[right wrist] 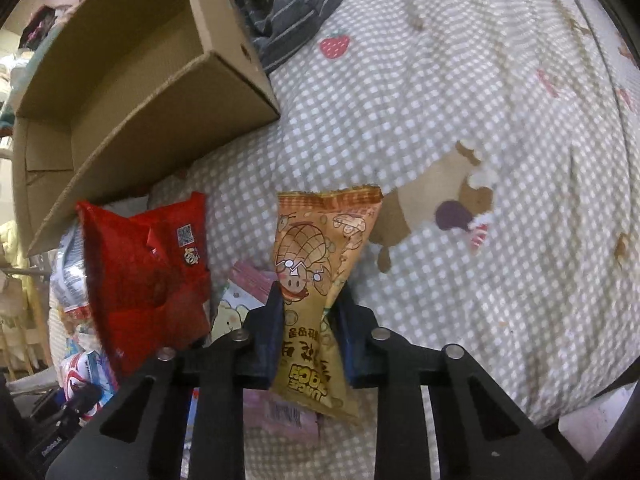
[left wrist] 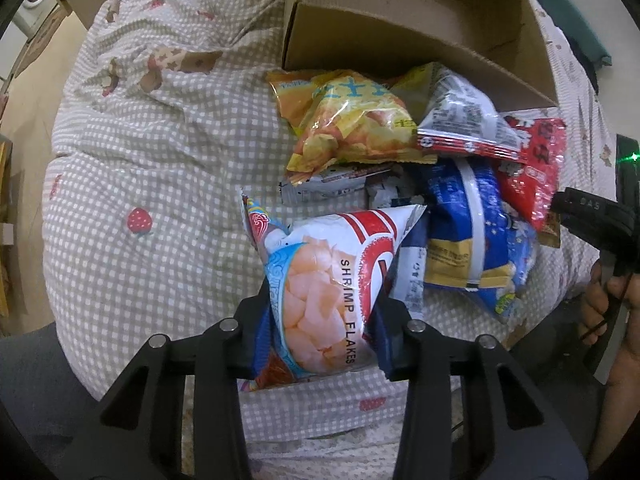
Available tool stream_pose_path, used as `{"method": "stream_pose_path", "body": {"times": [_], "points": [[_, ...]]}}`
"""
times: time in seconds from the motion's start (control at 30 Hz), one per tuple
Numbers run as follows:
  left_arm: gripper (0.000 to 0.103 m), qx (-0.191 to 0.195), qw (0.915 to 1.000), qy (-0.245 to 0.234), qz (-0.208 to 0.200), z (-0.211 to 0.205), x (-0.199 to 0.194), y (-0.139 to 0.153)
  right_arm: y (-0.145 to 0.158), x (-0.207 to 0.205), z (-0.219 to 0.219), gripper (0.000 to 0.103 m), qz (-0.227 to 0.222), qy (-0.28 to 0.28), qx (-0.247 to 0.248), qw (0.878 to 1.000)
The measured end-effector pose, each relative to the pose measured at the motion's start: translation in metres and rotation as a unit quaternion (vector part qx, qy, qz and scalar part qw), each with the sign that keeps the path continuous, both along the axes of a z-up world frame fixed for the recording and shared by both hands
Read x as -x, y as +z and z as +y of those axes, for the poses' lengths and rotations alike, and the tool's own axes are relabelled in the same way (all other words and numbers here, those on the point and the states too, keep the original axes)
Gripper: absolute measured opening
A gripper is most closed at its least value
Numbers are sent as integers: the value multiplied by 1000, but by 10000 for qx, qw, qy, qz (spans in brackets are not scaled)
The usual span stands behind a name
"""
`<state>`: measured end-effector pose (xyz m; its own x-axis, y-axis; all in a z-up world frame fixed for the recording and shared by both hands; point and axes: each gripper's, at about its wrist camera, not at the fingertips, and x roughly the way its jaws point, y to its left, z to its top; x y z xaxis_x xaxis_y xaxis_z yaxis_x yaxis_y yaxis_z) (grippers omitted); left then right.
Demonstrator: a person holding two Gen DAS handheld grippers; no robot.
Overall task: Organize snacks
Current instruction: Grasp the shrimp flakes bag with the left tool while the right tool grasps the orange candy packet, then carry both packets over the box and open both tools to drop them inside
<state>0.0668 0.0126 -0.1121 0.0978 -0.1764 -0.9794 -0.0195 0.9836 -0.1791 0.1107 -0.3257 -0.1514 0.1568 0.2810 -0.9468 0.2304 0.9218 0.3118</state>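
Note:
In the left wrist view my left gripper (left wrist: 322,312) is shut on a white and red shrimp flakes bag (left wrist: 320,284), pinched across its middle above the checked bedcover. Beyond it lies a pile of snacks: a yellow chip bag (left wrist: 352,124), a blue bag (left wrist: 472,240) and a red bag (left wrist: 536,168). An open cardboard box (left wrist: 400,52) stands behind the pile. In the right wrist view my right gripper (right wrist: 308,320) is shut on a tan peanut snack pack (right wrist: 320,280), squeezed at its waist. A red bag (right wrist: 148,276) lies to its left, the cardboard box (right wrist: 160,120) beyond.
A dark striped cloth (right wrist: 288,4) lies behind the box. The checked bedcover (left wrist: 160,180) spreads left of the pile and to the right (right wrist: 480,140) of the tan pack. A pink packet (right wrist: 248,280) lies under my right gripper. A hand (left wrist: 608,300) holds the other gripper at the right edge.

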Motion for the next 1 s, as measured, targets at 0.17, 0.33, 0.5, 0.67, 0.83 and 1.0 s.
{"method": "stream_pose_path", "body": {"times": [0.17, 0.33, 0.5, 0.67, 0.83, 1.0], "points": [[37, 85, 9996, 175, -217, 9, 19, 28, 39, 20, -25, 24, -496, -299, -139, 9982], [37, -77, 9966, 334, -751, 23, 30, 68, 94, 46, -53, 24, -1523, -613, -669, 9842], [37, -220, 9907, 455, -1261, 28, 11, 107, 127, 52, -48, 24, -2254, -341, -968, 9688], [37, -338, 9856, 424, -1602, 24, -31, 123, 144, 36, -12, 24, -2510, -101, -989, 9629], [37, -379, 9827, 432, -1762, 16, -62, 129, 149, 7, 12, 24, -2589, 155, -999, 9606], [37, -459, 9795, 318, -1935, 1, -88, 133, 149, -20, 33, 24, -2634, 425, -961, 9589]]}}
